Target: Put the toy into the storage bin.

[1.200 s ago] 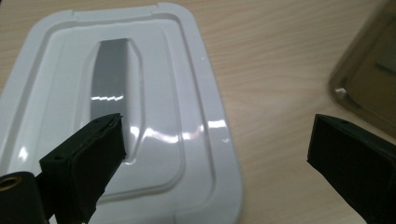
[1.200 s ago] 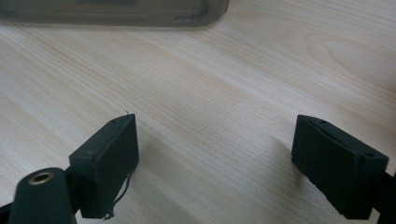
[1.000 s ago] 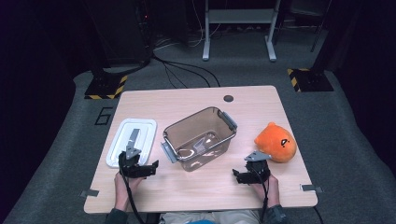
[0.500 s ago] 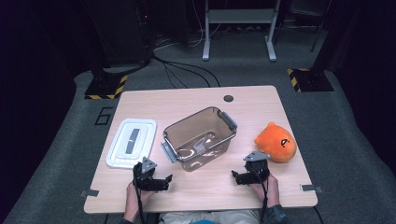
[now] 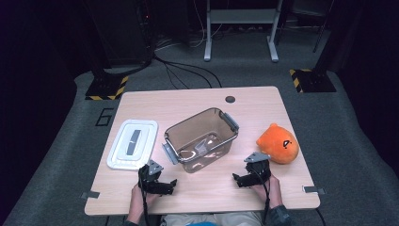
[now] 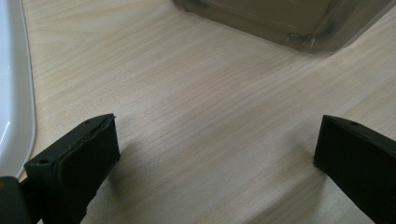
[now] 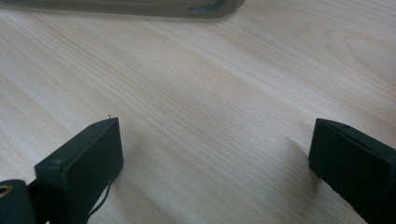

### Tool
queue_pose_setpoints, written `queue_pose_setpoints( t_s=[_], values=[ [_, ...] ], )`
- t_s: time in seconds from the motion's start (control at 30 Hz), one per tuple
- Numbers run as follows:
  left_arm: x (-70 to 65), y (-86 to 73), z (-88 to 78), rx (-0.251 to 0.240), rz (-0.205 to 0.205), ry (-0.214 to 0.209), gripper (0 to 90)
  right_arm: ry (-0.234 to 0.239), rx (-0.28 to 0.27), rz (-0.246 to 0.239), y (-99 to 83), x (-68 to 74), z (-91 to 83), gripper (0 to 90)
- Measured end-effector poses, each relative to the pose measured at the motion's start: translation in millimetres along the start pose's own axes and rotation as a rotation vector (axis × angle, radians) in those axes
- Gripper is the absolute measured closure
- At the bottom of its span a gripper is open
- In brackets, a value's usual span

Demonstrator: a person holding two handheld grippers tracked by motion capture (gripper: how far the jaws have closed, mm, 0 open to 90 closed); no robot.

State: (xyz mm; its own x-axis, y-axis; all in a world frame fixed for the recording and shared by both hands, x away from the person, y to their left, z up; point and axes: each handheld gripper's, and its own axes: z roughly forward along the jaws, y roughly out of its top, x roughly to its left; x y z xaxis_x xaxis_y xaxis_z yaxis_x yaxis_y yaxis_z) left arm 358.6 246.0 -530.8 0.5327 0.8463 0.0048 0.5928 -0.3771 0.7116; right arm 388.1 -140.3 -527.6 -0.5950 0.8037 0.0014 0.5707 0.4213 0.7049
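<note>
Both grippers are parked low at the near edge of the counter (image 5: 141,188), nothing in either.

Left gripper (image 5: 162,186): jaws wide apart, bare wood between them. Right gripper (image 5: 242,179): its jaws have just been opening, now spread wide, only counter between them.

The work looks like toy into bin, then lid on.
- Toy (image 5: 277,143): orange plush, near the right edge, just beyond and to the right of your right gripper. Apart from it, not touching.
- Bin (image 5: 202,136): clear, open, mid-counter, turned at an angle to the edges, latch handles at both ends. Its near wall shows at the top of both gripper views (image 6: 280,23) (image 7: 140,7).
- Lid (image 5: 132,143): white, flat on the counter left of the bin, toward the left edge, just beyond your left gripper; its edge shows in the left gripper view (image 6: 14,93).

Step in hand, my read: right gripper goes for the toy.
- Turn it toward the right edge first; it currently faces the bin.
- Pinch the plush body deep. It's soft and will squash and slip on a shallow bite.
- Lift over the bin rim and right-hand latch, don't drag across.

In the way: nothing between gripper and toy. Watch the cable trailing from the gripper. Something pale lies in the bin bottom; can't tell what.
</note>
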Motion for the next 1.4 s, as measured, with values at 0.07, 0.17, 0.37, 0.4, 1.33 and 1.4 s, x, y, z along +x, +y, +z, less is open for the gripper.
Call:
queue_pose_setpoints(
  t_s=[0.07,0.17,0.37,0.4,1.33,1.4],
  values=[
    [0.4,0.1,-0.3,0.004,0.006,0.000,0.0,0.010,0.000,-0.021,0.1,-0.9,0.1,1.6],
    [-0.1,0.0,0.0,-0.001,-0.001,0.001,0.0,0.014,0.008,-0.048,1.7,0.5,-2.9,1.1],
    [0.0,0.0,0.1,-0.001,-0.001,0.000,0.0,0.032,0.005,-0.080,8.3,0.7,-18.1,0.4],
    [-0.1,0.0,0.0,0.000,-0.001,0.000,0.0,0.037,0.001,-0.100,12.1,0.3,-23.4,0.0],
    [0.0,0.0,-0.2,0.004,0.000,-0.001,0.0,0.045,0.042,-0.186,60.5,-32.6,-60.6,0.0],
    [0.0,0.0,-0.2,0.004,0.001,-0.001,0.0,0.034,0.031,-0.214,66.2,-41.1,-60.4,0.0]
  ],
)
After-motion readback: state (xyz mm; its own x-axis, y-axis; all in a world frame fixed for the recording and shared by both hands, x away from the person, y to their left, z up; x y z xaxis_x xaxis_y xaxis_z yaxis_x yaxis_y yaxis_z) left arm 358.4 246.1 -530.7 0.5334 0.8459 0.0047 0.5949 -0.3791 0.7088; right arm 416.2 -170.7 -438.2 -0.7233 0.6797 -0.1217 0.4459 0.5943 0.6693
